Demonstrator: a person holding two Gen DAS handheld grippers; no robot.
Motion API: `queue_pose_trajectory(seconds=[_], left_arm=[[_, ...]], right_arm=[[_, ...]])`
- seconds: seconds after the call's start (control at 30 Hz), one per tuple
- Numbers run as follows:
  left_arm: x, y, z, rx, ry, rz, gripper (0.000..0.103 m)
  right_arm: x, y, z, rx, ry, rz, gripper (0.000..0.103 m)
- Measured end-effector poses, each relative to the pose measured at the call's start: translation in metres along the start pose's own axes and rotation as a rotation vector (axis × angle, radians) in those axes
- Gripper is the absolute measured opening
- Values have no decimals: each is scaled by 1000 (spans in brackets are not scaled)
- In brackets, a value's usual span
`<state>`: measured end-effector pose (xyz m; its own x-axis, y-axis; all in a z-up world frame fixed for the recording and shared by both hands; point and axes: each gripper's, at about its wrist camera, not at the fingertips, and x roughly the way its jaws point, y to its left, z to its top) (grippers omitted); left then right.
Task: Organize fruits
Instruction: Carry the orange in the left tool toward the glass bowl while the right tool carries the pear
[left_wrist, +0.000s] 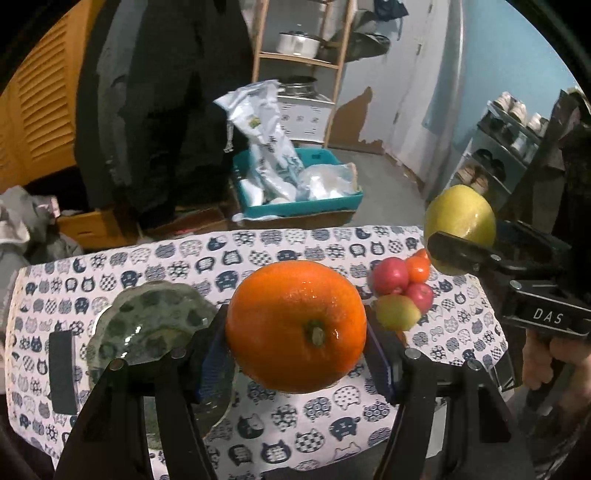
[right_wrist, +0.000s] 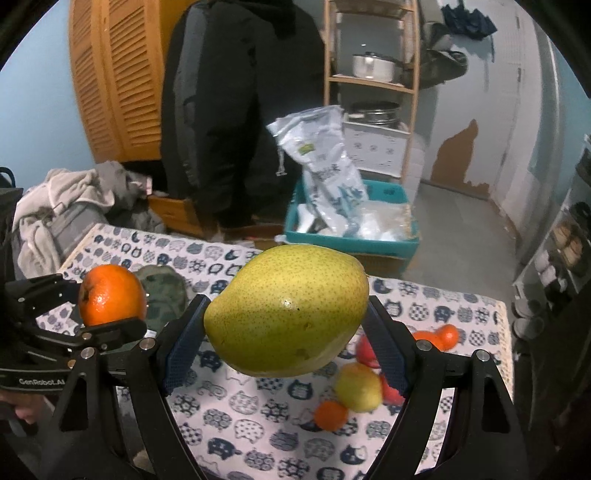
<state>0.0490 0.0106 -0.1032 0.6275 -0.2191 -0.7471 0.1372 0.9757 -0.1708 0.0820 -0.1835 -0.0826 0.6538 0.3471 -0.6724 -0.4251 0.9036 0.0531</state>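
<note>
Both grippers loaded above a cat-print table; room behind is cluttered.

The left gripper (left_wrist: 295, 328) is clamped on an orange (left_wrist: 295, 326), held above the tablecloth (left_wrist: 258, 417), with a green glass dish (left_wrist: 155, 325) on the cloth just left of it. The right gripper (right_wrist: 286, 317) is clamped on a yellow-green pear (right_wrist: 286, 314), held above the cloth at the right. A cluster of small fruits (left_wrist: 402, 291), red, orange and 1 green, lies on the cloth toward the far right. Beyond the far table edge: a teal crate (left_wrist: 303, 206) holding white bags, a wooden shelf (left_wrist: 301, 59) carrying 2 pots, an orange louvred door (right_wrist: 114, 74) far left, a dark hanging coat (right_wrist: 236, 110), a clothes heap (right_wrist: 59, 210) at left and a shoe rack (left_wrist: 506, 147) at right.
</note>
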Motion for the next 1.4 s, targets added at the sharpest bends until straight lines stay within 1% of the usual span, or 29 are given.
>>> queue_pose_trajectory(seconds=[0.33,0.6,0.77,1.0,1.2,1.33,1.4], left_arm=[[-9,52,-12,-88,-1,49,68],[-6,92,-30,-151,25,96,68],[2,120,-43,-203,59,116,68],[15,148,-60,-254,108,147,68],[39,169,-77,-321,190,150,68],[54,176,-86,-331,231,166,68],[61,179,-91,-342,251,160,68]], right_arm=[[30,51,15,-62,38,72,82],[54,91,22,-106,68,123,82],[72,117,23,-133,96,151,82],[94,146,20,-165,130,187,82],[117,166,14,-183,173,213,82],[134,174,6,-189,208,220,82],[141,177,2,-189,227,223,82]])
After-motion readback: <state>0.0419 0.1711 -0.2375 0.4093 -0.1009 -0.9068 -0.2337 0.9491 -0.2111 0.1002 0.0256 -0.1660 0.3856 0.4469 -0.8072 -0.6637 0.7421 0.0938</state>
